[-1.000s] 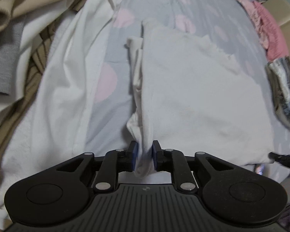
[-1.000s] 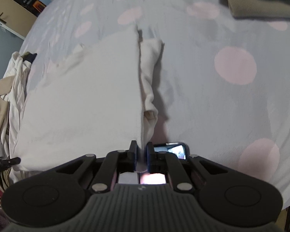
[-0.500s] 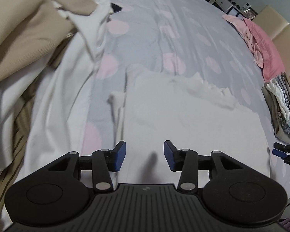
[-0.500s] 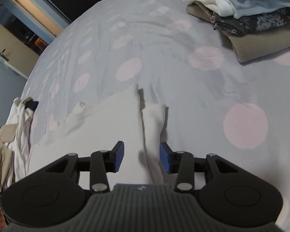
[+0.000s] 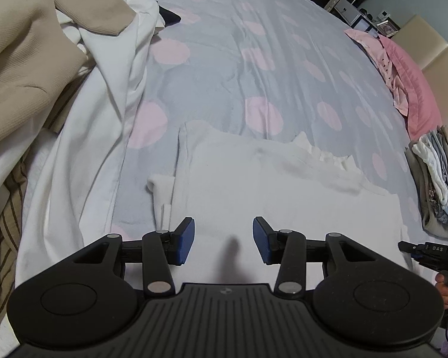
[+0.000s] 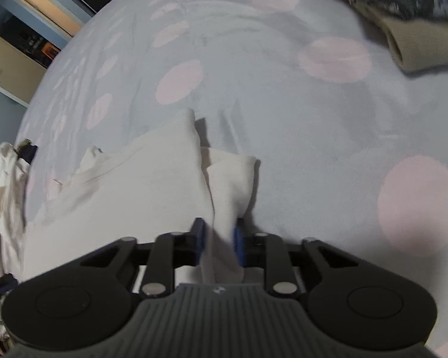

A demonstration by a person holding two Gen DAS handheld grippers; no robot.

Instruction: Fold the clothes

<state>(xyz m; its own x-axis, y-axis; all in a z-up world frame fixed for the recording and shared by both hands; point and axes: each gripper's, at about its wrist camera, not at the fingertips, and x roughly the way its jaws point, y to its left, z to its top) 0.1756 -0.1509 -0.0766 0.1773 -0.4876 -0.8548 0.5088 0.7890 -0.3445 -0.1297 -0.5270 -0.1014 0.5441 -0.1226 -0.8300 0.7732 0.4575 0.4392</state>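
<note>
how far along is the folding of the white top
Done: the white top lies flat on the bed, partly folded. A stack of folded clothes sits at the right. In hand: the right gripper has just been closing on the sleeve sticking out; the left gripper hangs open, empty. Left: tucking that sleeve, the final folds, and the pile at the left.
</note>
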